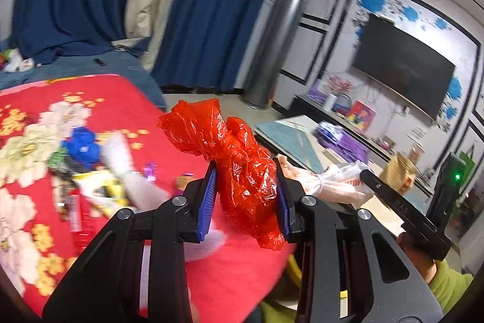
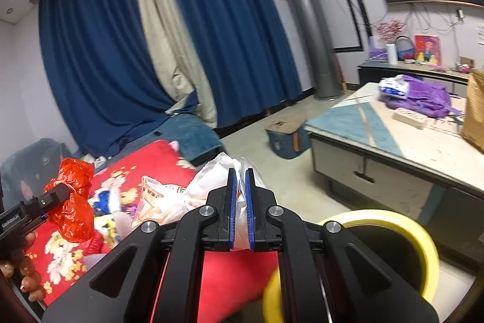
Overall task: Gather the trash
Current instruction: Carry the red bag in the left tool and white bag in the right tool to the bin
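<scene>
My left gripper (image 1: pixel 245 179) is shut on a crumpled red plastic bag (image 1: pixel 239 168), held in the air above the red flowered blanket (image 1: pixel 121 99). In the right wrist view the same red plastic bag (image 2: pixel 72 202) hangs at the far left in the left gripper (image 2: pixel 53 197). My right gripper (image 2: pixel 241 180) is shut on a thin white plastic bag (image 2: pixel 208 183) with orange print; that white bag (image 1: pixel 338 180) shows beside the right gripper's finger (image 1: pixel 390 196) in the left wrist view. A yellow-rimmed bin (image 2: pixel 402 235) sits on the floor just below and right of the right gripper.
Wrappers and other litter (image 1: pixel 90 171) lie scattered on the blanket. A low table (image 2: pixel 378 141) with a purple bag (image 2: pixel 423 99) stands to the right, a blue box (image 2: pixel 287 138) on the floor before it. Blue curtains (image 2: pixel 106 50) and a silver tower unit (image 2: pixel 311 32) stand behind.
</scene>
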{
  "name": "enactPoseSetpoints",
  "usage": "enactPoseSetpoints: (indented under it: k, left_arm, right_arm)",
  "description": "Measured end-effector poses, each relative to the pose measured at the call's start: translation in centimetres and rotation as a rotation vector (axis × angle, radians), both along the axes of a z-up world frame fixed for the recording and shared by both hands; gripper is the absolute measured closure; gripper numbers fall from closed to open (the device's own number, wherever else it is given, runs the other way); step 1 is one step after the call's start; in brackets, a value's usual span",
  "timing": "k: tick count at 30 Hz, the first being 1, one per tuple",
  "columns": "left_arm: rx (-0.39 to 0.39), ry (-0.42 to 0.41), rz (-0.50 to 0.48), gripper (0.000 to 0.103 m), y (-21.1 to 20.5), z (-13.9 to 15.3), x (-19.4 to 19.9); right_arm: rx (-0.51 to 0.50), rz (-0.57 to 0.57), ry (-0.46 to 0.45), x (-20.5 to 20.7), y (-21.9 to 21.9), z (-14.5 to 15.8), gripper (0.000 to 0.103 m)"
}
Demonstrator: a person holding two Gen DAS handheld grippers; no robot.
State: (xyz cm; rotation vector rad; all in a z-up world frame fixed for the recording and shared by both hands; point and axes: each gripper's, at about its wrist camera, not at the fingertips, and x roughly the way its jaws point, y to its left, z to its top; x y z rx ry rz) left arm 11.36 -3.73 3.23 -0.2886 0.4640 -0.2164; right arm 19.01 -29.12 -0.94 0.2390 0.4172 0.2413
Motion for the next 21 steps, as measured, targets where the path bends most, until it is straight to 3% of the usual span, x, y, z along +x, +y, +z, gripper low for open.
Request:
enactPoseSetpoints:
  k: [12, 21]
  left_arm:
    - [0.021, 0.024, -0.235, 0.076, -10.1, -2.0, 1.3]
    - [0.061, 0.079, -0.377, 0.076, -15.3, -4.9, 2.8]
  right_arm:
    - [-0.058, -0.159, -0.001, -2.9, -7.2, -1.5, 0.097]
    - [-0.061, -0.289, 0.074, -4.3, -12.2, -4.0, 0.097]
